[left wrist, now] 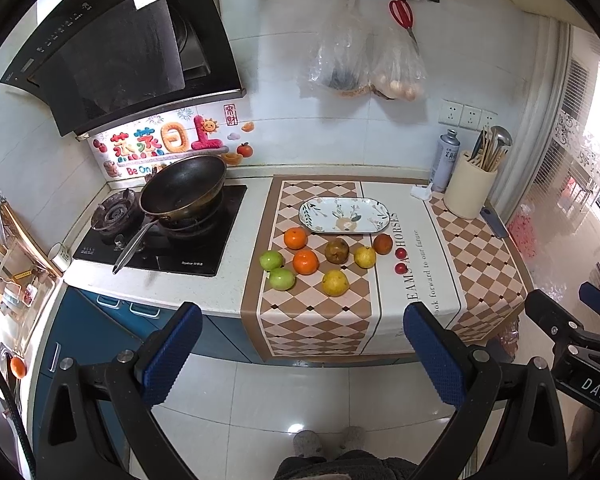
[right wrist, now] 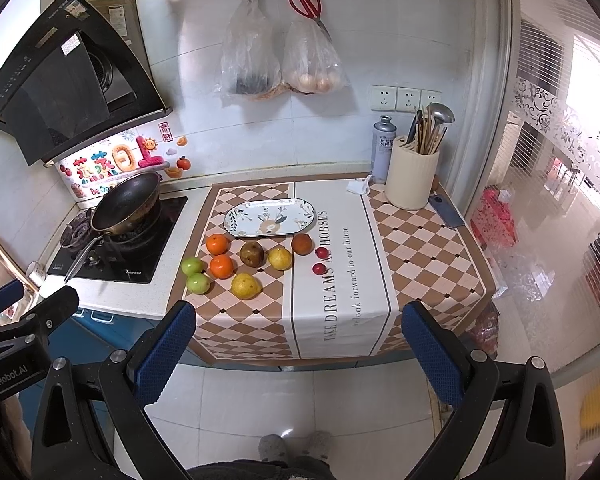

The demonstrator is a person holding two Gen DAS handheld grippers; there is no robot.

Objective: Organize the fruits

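An empty oval patterned plate (left wrist: 344,216) (right wrist: 275,218) lies on the checkered cloth. In front of it lie loose fruits: two oranges (left wrist: 295,238) (right wrist: 217,244), two green apples (left wrist: 271,260) (right wrist: 192,266), two yellow pears (left wrist: 335,283) (right wrist: 245,285), a brown pear (left wrist: 337,251) (right wrist: 252,254), a dark orange (left wrist: 383,243) (right wrist: 302,244) and two small red fruits (left wrist: 400,268) (right wrist: 319,268). My left gripper (left wrist: 302,344) and right gripper (right wrist: 298,344) are open and empty, held back over the floor before the counter edge.
A wok (left wrist: 184,191) sits on the gas stove at left. A cream utensil holder (right wrist: 413,176) and a spray can (right wrist: 382,149) stand at the back right. Plastic bags (right wrist: 278,64) and red scissors hang on the wall. A cleaver (right wrist: 446,211) lies near the holder.
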